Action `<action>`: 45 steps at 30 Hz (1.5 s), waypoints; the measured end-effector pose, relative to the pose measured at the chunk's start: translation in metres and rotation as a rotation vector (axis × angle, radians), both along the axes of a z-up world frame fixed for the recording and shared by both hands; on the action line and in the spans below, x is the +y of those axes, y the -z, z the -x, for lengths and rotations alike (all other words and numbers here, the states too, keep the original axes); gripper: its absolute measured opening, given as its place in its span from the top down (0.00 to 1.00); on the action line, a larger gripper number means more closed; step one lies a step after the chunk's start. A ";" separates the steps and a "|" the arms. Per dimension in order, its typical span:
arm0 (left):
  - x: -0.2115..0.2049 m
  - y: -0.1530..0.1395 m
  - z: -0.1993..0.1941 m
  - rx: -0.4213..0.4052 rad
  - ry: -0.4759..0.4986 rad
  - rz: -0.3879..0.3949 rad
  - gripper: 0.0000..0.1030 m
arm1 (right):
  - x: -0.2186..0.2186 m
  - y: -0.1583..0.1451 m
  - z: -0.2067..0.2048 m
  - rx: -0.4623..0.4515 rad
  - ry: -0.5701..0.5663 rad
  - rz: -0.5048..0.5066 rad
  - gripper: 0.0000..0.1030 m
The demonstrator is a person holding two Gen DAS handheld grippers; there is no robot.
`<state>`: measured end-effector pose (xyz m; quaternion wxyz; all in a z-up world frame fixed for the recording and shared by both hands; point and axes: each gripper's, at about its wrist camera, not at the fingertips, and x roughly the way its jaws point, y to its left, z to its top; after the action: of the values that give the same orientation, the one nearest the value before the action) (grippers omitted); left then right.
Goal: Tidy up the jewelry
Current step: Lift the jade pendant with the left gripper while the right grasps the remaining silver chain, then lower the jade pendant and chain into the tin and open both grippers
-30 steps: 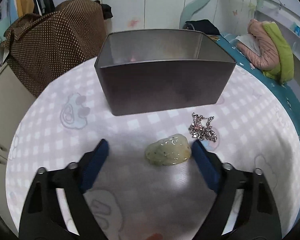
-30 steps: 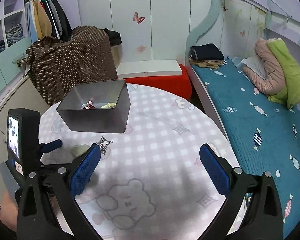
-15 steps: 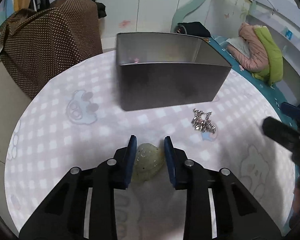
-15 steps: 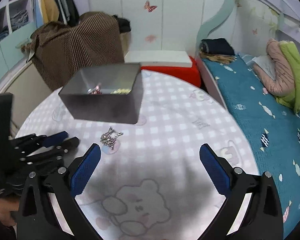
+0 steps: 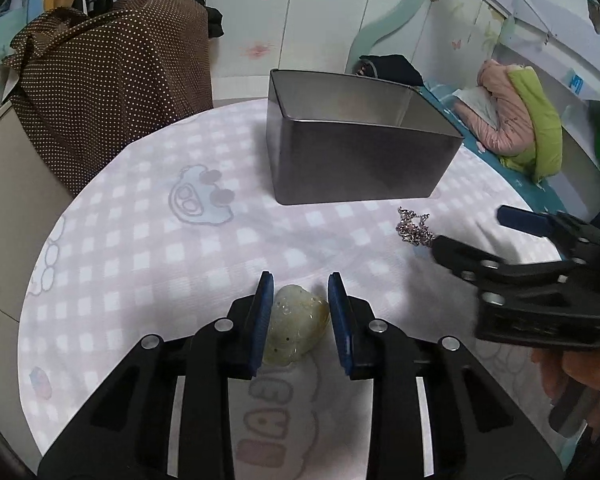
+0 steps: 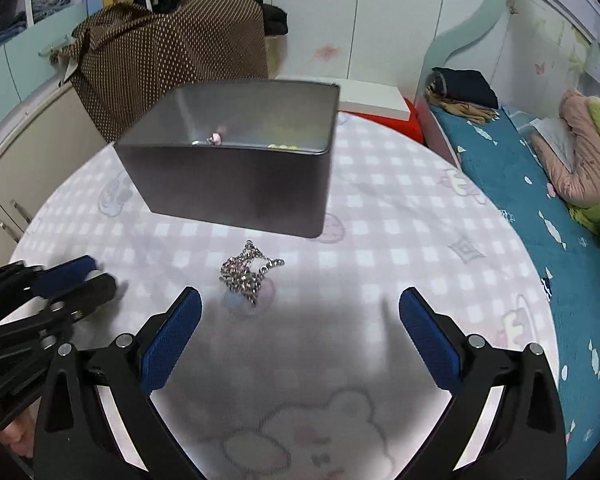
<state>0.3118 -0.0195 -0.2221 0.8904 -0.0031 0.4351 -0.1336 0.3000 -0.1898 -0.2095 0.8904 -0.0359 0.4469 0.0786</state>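
left gripper (image 5: 300, 300) now clamped on pale green stone (image 5: 296, 326), right gripper (image 6: 300, 320) lowered nearer silver chain (image 6: 248, 270)

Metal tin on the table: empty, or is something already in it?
Not empty. The metal tin shows a small pink piece and yellowish beads inside.

Left wrist view: the near wall of the metal box (image 5: 360, 160) hides its floor and contents. The pale green stone (image 5: 296, 328) is partly covered by a blue pad. Right wrist view: the left hand-held gripper (image 6: 66, 280) is motion-blurred and cut off at the frame edge; small items inside the box (image 6: 220, 139) are too small to identify.
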 end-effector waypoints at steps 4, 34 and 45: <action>0.005 -0.006 0.004 -0.014 -0.014 0.006 0.73 | 0.010 0.009 -0.012 0.009 -0.017 0.011 0.14; 0.018 -0.044 0.010 -0.091 -0.021 0.044 0.74 | -0.005 -0.049 0.021 -0.060 -0.120 -0.170 0.92; 0.013 -0.084 0.001 -0.172 -0.009 0.050 0.74 | -0.004 -0.099 0.017 -0.157 -0.165 -0.172 0.92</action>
<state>0.3110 -0.0061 -0.1379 0.9248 -0.0157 0.3535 -0.1399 0.2832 -0.1943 -0.1104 0.9130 -0.0022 0.3628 0.1867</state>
